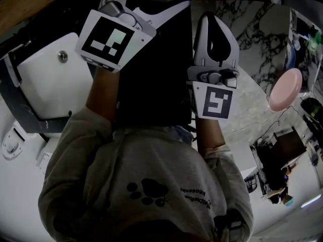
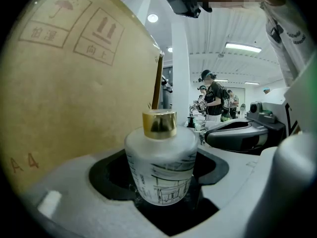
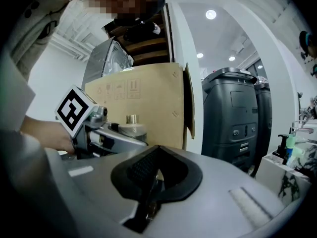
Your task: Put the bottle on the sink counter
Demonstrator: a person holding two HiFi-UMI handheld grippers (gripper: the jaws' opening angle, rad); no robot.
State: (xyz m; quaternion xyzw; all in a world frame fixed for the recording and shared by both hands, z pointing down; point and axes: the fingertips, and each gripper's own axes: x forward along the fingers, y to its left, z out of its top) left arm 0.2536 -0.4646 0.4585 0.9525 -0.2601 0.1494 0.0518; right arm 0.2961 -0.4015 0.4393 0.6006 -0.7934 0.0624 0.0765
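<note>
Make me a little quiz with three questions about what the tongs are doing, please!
1. True or false: the left tongs grip a frosted bottle.
2. What colour is the bottle's cap? A gold, B red, C blue.
3. What do the right tongs hold?

Key: 1 true. 2 A. 3 nothing; they are shut and empty.
</note>
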